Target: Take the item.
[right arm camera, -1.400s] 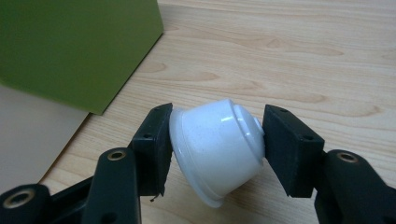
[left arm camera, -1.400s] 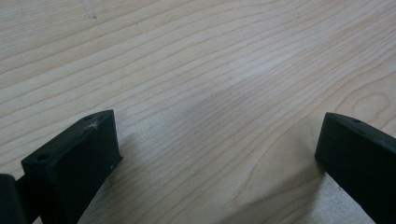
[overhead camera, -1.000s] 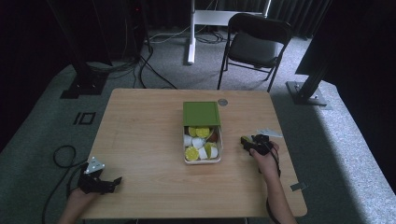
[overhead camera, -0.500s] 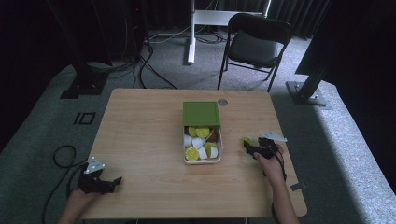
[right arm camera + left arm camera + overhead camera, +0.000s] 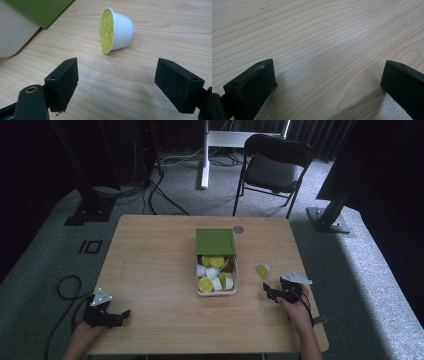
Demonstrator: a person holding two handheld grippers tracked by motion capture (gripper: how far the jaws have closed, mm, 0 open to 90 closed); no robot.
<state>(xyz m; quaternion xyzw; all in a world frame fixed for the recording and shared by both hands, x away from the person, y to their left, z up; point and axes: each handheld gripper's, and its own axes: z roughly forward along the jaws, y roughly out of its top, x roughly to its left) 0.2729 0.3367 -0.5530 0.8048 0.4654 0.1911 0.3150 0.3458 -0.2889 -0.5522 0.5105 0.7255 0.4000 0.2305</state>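
Capsule [image 5: 115,30]: on its side on the table [image 5: 150,270], yellow-green foil lid facing left in the right gripper view, white cup body to the right. High view: capsule [image 5: 262,270] lies just right of the box, apart from it, nothing touching it.
R gripper [image 5: 116,86]: jaws spread wide, have just been opening; nothing between them. Capsule sits ahead of the tips, near, not touched. High view: R gripper [image 5: 273,292] near the table's right front edge, hand behind it.
L gripper [image 5: 327,82]: jaws spread, bare wood between them, holding nothing. High view: L gripper [image 5: 111,316] at front left corner, well apart from box.
Box [image 5: 217,280]: mid-table, pale tray w/ more capsules inside, some lids up, some white sides showing.
Lid [image 5: 215,241]: green, lying over the far part of the box.
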